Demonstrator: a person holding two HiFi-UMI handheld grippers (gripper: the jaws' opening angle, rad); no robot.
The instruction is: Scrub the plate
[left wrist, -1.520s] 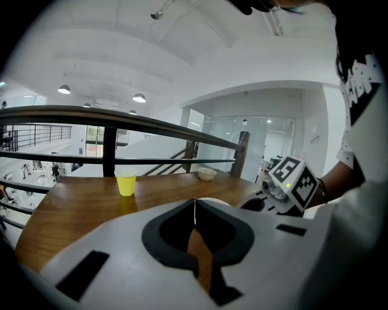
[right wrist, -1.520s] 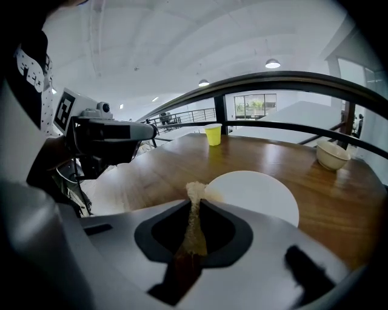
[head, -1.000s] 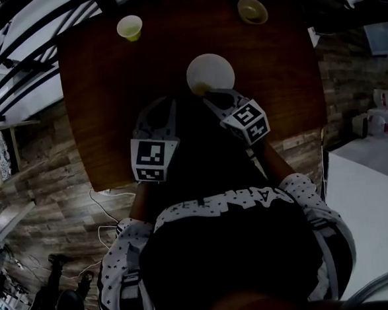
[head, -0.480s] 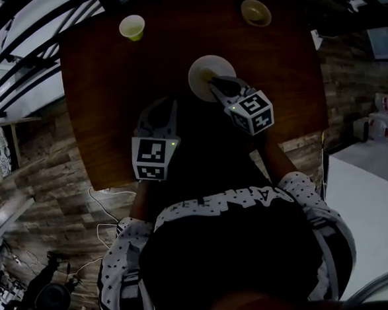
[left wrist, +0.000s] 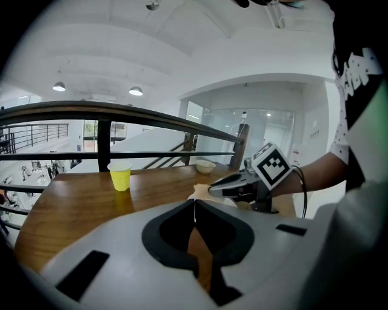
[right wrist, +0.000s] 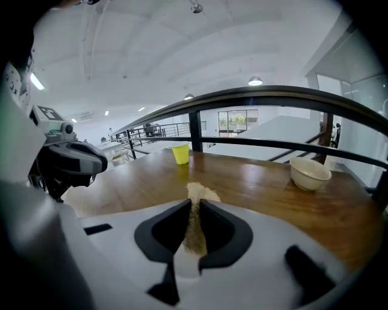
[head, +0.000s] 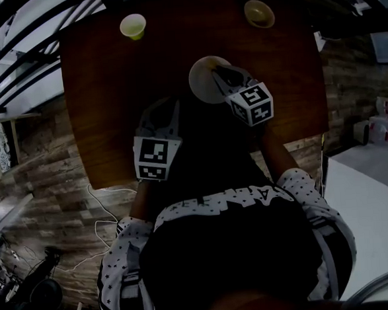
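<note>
At the table's [head: 104, 104] far-left corner a yellow cup [head: 132, 26] is seen standing upright, well apart from everything else. Nearer the person, the left gripper [left wrist: 194, 204] is held low over the near part of the table, to the left of the plate; its 2 jaws are pressed together at the tips and nothing is caught between them, only bare wood being visible through the gap behind the tips. Its marker cube [head: 156, 157] is turned up toward the head camera.

Near the middle of the table the round white plate [head: 200, 77] is found lying flat. Its right half is covered in the head view by the right gripper [head: 219, 72], which reaches over it from the near right. In the right gripper view the 2 jaws are seen pinching a beige scrub pad [right wrist: 195, 225], whose frayed end sticks out past the tips. Whether the pad is touching the plate cannot be told.

At the far-right corner a pale bowl [head: 259, 12] is set upright. A dark railing [right wrist: 273, 94] is seen beyond the table's far edge.
</note>
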